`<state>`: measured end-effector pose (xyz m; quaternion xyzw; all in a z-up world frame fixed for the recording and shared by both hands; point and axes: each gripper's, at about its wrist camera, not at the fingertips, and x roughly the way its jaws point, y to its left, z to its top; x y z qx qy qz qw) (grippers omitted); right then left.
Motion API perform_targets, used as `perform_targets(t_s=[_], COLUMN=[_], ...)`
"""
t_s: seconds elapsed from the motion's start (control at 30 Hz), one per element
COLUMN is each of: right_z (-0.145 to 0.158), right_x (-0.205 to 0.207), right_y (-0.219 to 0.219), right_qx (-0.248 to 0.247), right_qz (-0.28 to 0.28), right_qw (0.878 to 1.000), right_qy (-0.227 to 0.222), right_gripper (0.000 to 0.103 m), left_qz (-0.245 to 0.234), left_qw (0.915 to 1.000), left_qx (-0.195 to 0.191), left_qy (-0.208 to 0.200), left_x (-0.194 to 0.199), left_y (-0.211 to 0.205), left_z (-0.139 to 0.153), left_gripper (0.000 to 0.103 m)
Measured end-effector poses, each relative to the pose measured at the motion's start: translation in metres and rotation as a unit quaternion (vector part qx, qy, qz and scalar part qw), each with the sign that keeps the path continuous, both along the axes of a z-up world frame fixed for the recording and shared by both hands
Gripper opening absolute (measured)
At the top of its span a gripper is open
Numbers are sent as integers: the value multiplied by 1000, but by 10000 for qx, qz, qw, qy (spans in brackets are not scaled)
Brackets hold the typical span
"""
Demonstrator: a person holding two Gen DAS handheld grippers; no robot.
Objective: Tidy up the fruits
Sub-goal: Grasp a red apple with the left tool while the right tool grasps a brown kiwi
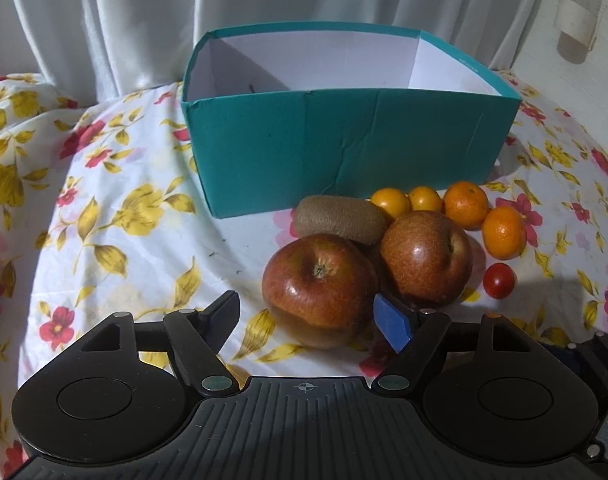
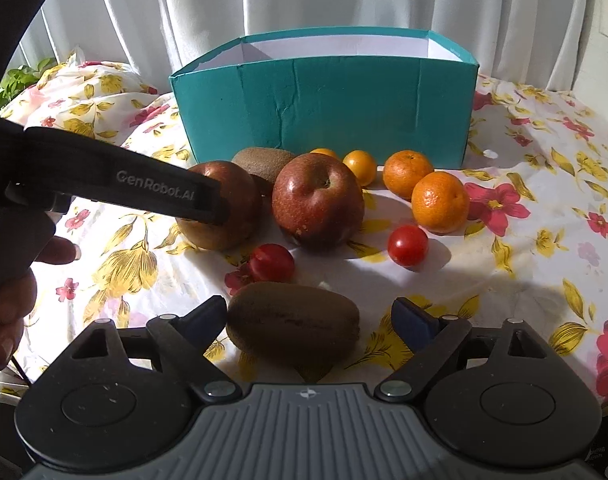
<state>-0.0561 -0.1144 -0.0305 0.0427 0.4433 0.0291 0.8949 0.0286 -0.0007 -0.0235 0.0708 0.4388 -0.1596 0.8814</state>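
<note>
Both grippers are hanging open, left gripper (image 1: 306,314) straddling one of two apples (image 1: 318,290), right gripper (image 2: 308,320) straddling a kiwi (image 2: 292,323), untouched, open floral cloth (image 1: 115,216) lying leftward.

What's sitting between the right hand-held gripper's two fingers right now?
A brown fuzzy kiwi lies on the floral cloth between the open right hand-held gripper, untouched by either pad; the right wrist view shows it.

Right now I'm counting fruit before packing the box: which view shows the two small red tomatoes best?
The right wrist view: both tomatoes show whole, one right of the apple, the other just beyond the near kiwi. The left wrist view shows only one, at the pile's right edge.
</note>
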Motion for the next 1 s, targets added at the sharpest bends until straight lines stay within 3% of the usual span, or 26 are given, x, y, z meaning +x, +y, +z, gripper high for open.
perform_targets(t_s=[0.13,0.6,0.83,1.0], right_z=[-7,-16,-10,13], right_x=[5,6,8,10], right_y=[5,18,12,-2], right_qx=[112,-524,-527,-585], right_qz=[120,442,295,86], right_qw=[9997,9976,9981,9981], right_qy=[164,98,81,-192], right_gripper=[77,77,74,74], left_qz=[-185,-436,-291,-152], left_qw=[9998,9987,9991,9998], left_qx=[33,235,221,36], left_qy=[21,123,207,-140], left_x=[8,27,24,10], left_y=[-8,-20,-11,1], left_z=[-8,-35,-28,4], left_gripper=[79,79,78,78])
